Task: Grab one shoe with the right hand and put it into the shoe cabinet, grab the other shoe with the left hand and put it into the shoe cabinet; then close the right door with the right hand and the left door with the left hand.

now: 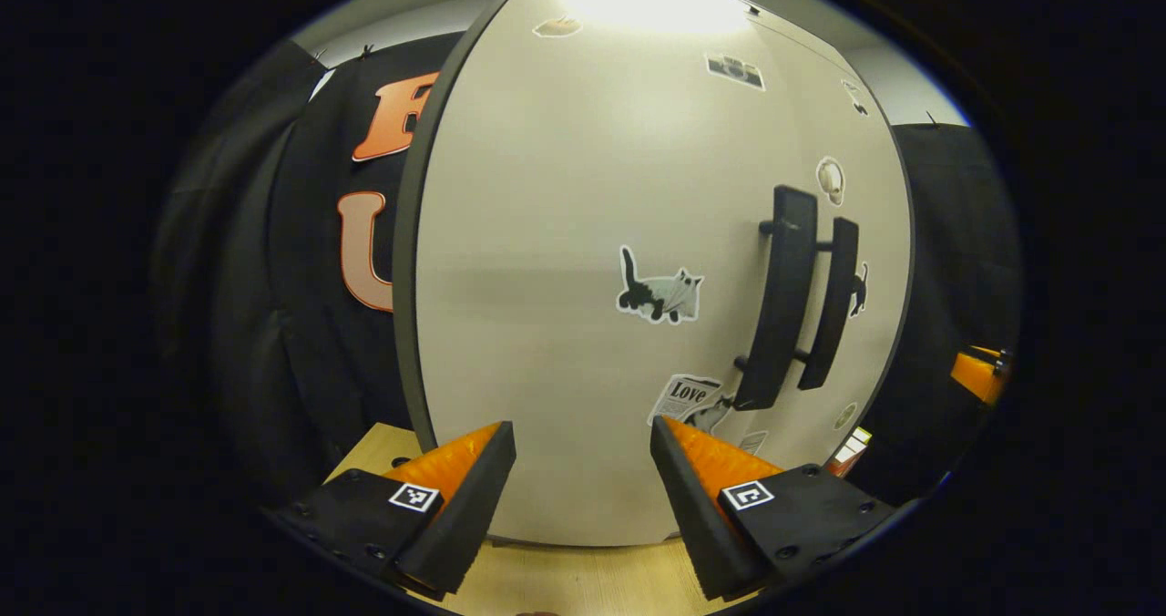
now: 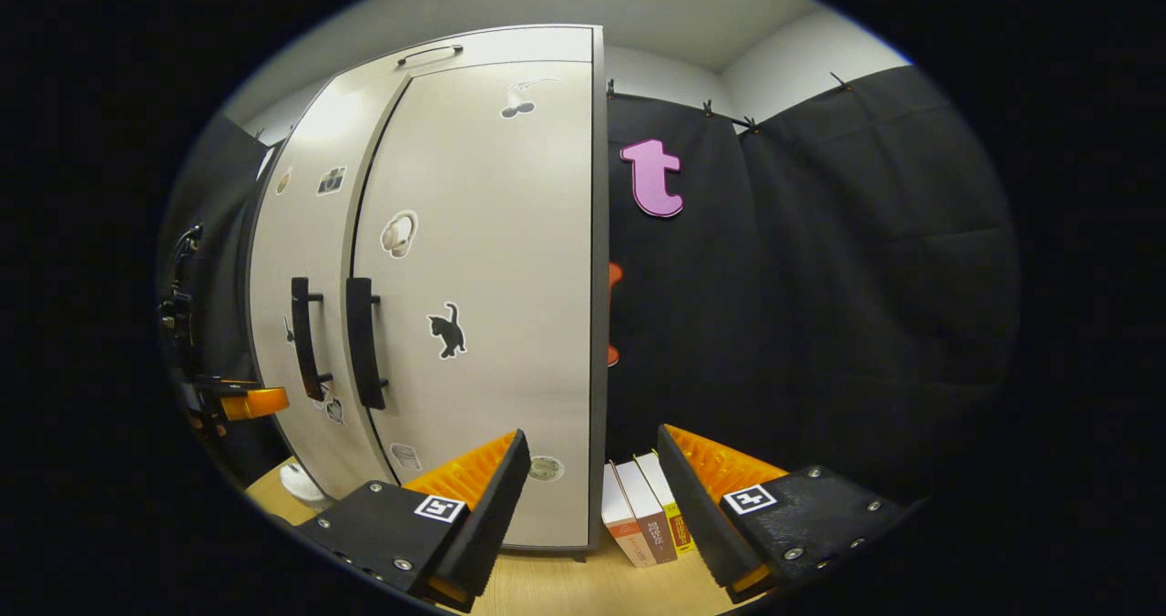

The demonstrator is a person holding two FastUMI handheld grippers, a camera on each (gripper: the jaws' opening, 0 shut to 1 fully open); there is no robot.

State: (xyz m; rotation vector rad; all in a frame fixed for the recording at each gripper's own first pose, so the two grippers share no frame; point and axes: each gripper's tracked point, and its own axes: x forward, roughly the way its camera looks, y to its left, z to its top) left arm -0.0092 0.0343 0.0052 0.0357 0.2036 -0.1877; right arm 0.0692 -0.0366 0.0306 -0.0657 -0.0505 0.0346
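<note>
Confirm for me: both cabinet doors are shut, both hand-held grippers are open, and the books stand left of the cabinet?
Not quite. In the right gripper view the books stand right of the cabinet, not left. Doors shut and both grippers open is right.

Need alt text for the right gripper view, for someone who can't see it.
Both cabinet doors are shut, their two dark handles side by side at left of centre. The right claw hangs open in front, holding nothing. A few books stand on the wooden table just right of the cabinet.
</note>
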